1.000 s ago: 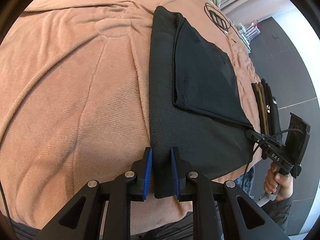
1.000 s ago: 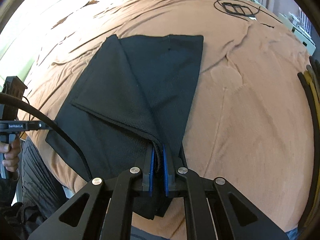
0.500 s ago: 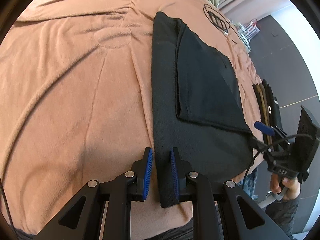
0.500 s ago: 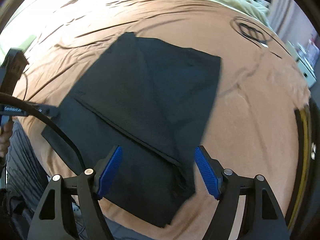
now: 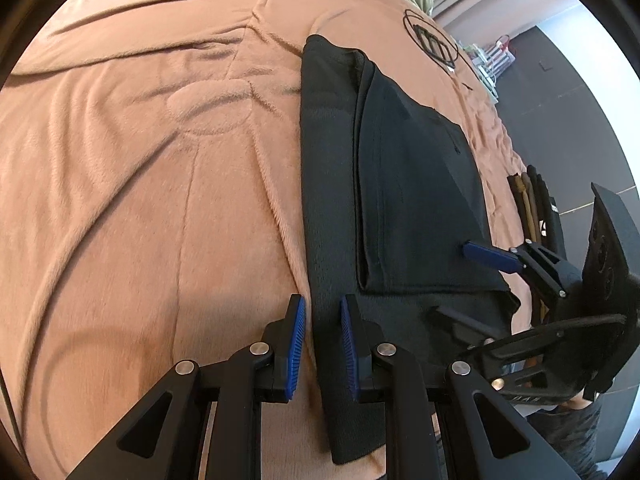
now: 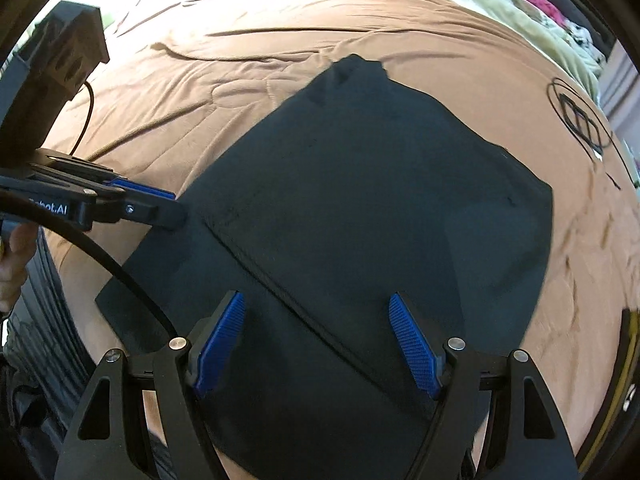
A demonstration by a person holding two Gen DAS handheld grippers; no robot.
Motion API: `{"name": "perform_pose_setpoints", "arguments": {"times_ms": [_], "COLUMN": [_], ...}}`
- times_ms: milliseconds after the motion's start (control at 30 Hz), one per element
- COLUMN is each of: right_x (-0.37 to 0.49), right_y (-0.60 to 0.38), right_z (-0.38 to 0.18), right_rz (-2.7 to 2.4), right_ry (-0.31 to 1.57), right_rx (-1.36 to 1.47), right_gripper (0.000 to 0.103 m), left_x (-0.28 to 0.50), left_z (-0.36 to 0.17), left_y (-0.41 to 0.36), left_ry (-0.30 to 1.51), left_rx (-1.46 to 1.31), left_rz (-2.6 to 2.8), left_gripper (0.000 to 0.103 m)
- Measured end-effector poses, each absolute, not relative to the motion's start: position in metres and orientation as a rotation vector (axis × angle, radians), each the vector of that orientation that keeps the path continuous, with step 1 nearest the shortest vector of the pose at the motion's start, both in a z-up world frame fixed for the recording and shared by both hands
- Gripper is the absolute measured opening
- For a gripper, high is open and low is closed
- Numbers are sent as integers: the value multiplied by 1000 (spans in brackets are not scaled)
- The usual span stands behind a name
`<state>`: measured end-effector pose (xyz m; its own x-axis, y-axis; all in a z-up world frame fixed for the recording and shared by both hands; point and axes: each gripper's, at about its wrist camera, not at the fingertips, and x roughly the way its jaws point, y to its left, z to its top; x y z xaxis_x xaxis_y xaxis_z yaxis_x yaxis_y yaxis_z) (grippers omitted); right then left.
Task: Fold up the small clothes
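Observation:
A black garment (image 5: 400,208) lies partly folded on a brown blanket (image 5: 140,180), one panel laid over the rest. My left gripper (image 5: 322,344) is open, its blue pads either side of the garment's near left edge. It shows in the right wrist view at the left (image 6: 156,208). My right gripper (image 6: 316,344) is wide open and empty above the garment (image 6: 380,200), straddling the fold's hem. In the left wrist view it (image 5: 472,284) hangs over the garment's right corner.
The blanket (image 6: 240,60) covers a bed and carries a black ring logo (image 5: 430,38). A stack of dark and tan folded items (image 5: 532,204) sits at the bed's right edge. Pale bedding (image 6: 520,4) lies at the far end.
My right gripper let go of the folded corner, opened wide and rose over the garment. My left gripper stayed open around the near edge and shifted slightly.

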<state>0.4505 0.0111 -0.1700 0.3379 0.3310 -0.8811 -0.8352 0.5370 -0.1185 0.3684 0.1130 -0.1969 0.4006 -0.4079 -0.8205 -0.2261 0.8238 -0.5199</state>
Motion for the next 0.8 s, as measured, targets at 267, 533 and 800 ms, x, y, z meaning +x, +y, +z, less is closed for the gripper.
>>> {"name": "perform_pose_setpoints", "arguments": {"times_ms": [267,533,800], "right_x": [474,523,561], "right_y": [20,-6,-37], "right_z": [-182,-184,-176], "right_rz": [760,638,512], "right_ry": [922,947,934], "right_rx": [-638,-523,-412], "right_gripper": [73,73,73], "left_x": [370,371,371], "left_z": [-204,-203,-205], "left_y": [116,115,116], "left_ry": [1188,1192,1190], "left_rx": [-636,-628,-641], "left_rz": [-115,-108,-105], "left_gripper": [19,19,19]}}
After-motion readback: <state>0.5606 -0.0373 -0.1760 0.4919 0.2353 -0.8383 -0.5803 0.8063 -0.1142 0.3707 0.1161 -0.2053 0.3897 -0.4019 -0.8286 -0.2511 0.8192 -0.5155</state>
